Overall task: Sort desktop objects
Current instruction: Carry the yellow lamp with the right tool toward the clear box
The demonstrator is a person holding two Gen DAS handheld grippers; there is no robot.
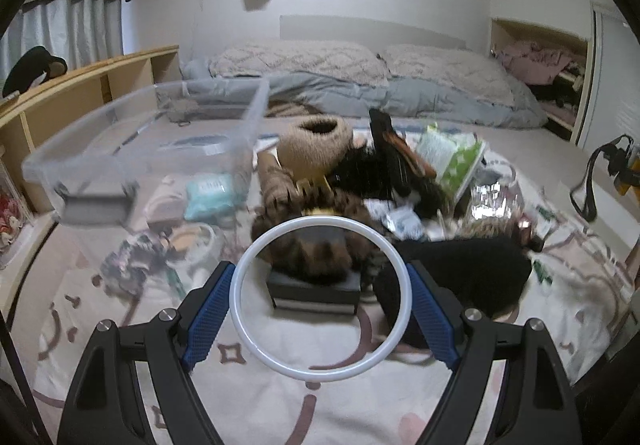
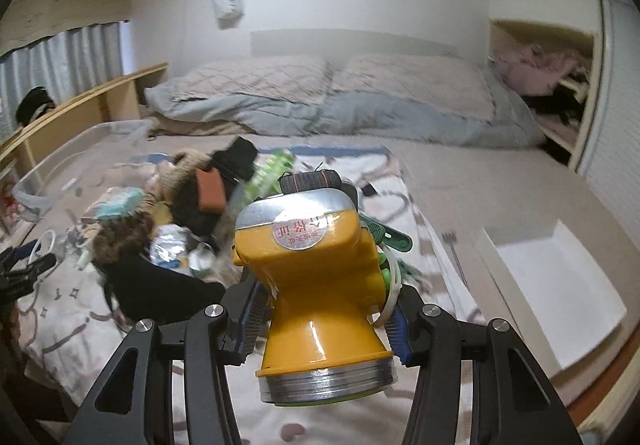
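In the left wrist view a thin white ring is clamped by its two sides between the blue pads of my left gripper, held above the patterned sheet. In the right wrist view my right gripper is shut on a yellow flashlight, lens end toward the camera, with a dark strap on its far end. Beyond both lies a pile of mixed things: a brown knit hat, black cloth, a small dark box, a green packet.
A clear plastic bin stands at the left with a few items inside. A white open box sits at the right edge of the bed. Pillows and a grey duvet lie behind; wooden shelving runs along the left.
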